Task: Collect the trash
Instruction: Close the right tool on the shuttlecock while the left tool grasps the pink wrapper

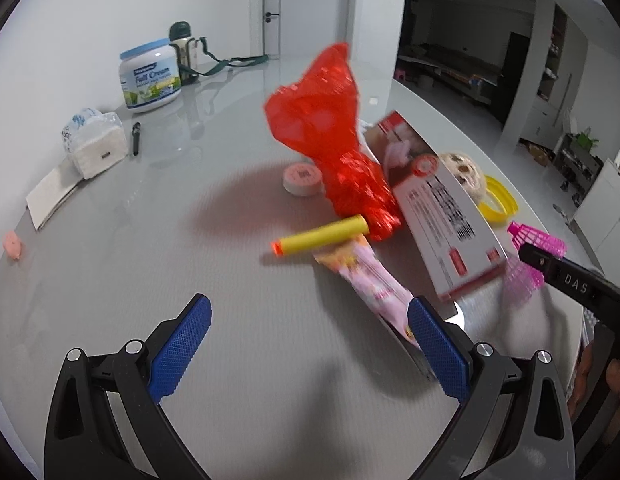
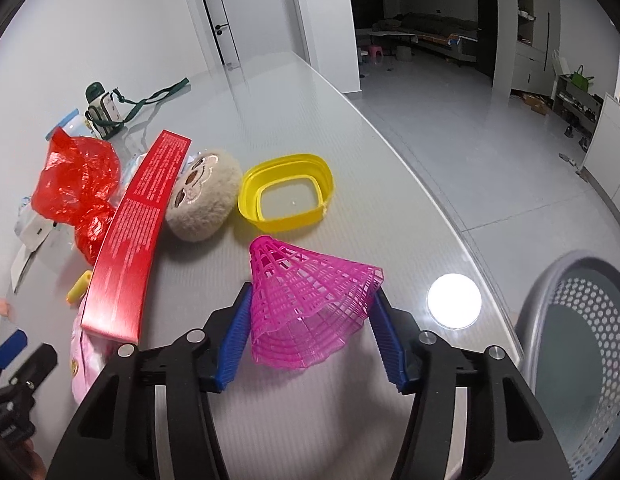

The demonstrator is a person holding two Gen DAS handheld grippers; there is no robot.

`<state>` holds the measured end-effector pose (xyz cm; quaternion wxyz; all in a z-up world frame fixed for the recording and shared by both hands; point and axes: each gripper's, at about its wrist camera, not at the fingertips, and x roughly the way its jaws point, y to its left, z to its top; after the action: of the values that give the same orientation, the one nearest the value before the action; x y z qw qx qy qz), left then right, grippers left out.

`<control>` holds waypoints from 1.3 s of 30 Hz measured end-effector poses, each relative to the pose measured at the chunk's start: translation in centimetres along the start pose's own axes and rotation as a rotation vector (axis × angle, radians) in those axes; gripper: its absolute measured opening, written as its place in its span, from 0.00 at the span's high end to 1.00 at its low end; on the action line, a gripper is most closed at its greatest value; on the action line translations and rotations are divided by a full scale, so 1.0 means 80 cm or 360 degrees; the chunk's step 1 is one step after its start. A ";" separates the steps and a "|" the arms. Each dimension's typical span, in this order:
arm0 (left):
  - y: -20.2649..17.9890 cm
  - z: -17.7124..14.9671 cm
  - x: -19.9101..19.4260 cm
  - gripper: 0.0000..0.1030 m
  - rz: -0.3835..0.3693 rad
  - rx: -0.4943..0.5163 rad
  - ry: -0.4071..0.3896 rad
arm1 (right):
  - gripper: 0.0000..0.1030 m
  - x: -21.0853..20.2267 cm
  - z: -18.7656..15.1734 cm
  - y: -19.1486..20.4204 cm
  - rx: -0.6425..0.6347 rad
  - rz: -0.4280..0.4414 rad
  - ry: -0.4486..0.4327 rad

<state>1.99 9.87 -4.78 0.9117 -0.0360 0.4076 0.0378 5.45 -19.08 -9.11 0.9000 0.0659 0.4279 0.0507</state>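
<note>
Between right hand-held gripper pads: pink plastic lattice shuttlecock, featherlight, springy, crushable; best pinched gently mid-skirt. Jaws narrowed, touching. Left hand-held gripper wide, empty, at six o'clock.

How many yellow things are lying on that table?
2. A yellow foam dart lies in front of the red plastic bag, and a yellow plastic ring sits beside the plush toy. The clutter may hide others.

Pink mesh shuttlecock, yellow ring, red bag.
</note>
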 end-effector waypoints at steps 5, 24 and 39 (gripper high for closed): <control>-0.016 -0.013 0.001 0.06 -0.0009 -0.0006 0.0031 | 0.47 -0.020 -0.023 -0.009 0.0032 0.0000 -0.0039; -0.038 -0.011 0.030 0.46 -0.0025 -0.0071 0.0121 | 0.47 -0.061 -0.048 -0.036 0.0103 0.0042 -0.0122; -0.022 -0.005 -0.018 0.81 -0.0170 -0.0047 -0.0026 | 0.47 -0.076 -0.055 -0.026 0.0103 0.0055 -0.0136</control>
<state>0.91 8.05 -3.89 0.9150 -0.0708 0.3971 -0.0046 -1.71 -21.68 -7.55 0.9138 0.1043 0.3893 0.0496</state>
